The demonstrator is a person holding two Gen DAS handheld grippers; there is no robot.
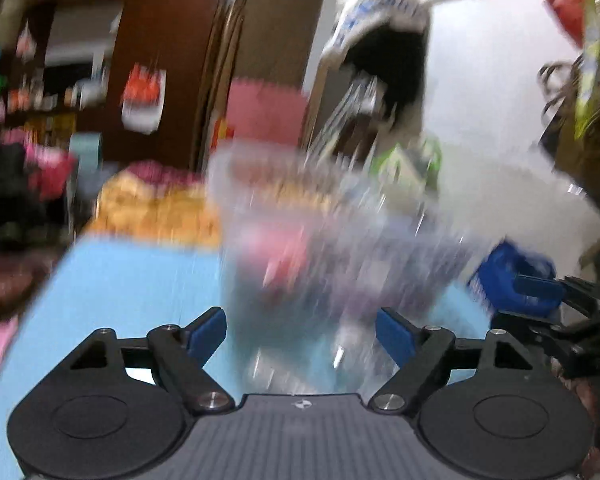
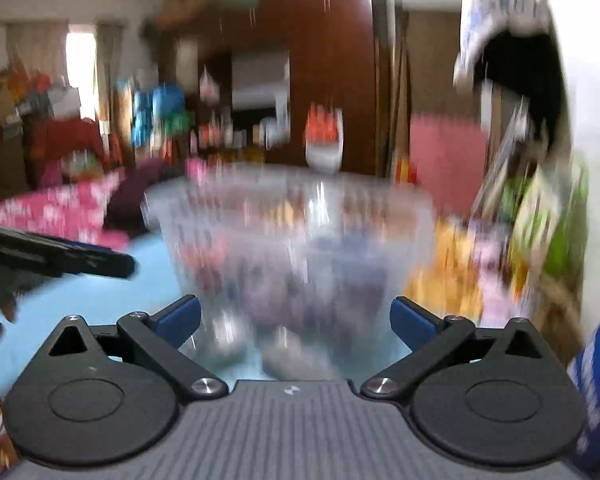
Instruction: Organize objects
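Clear plastic tub [image 2: 288, 248] on blue table [image 1: 132, 280], already holding blurred items; left hand-held gripper [image 1: 300, 332] and right hand-held gripper [image 2: 296, 320] just before tub, jaws apart, empty. Blue packet [image 1: 504, 276] right of tub, likely left to stow.

Both views heavily motion-blurred; light blue surface [image 1: 132, 280] fills the near ground; dark reddish-brown wooden wardrobe [image 2: 332, 60] at 12 o'clock in the right wrist view, with an open recess holding small cluttered items, unreadable; curtained window [image 2: 80, 72] at 10 o'clock, daylight bright through it; pink panel [image 2: 446, 160] at 2 o'clock beside a brown door frame; white wall [image 1: 488, 80] at 1 o'clock in the left wrist view; pink patterned fabric [image 2: 60, 208] heaped at 9 o'clock; orange-yellow patterned cloth [image 1: 156, 204] past the surface's far edge.
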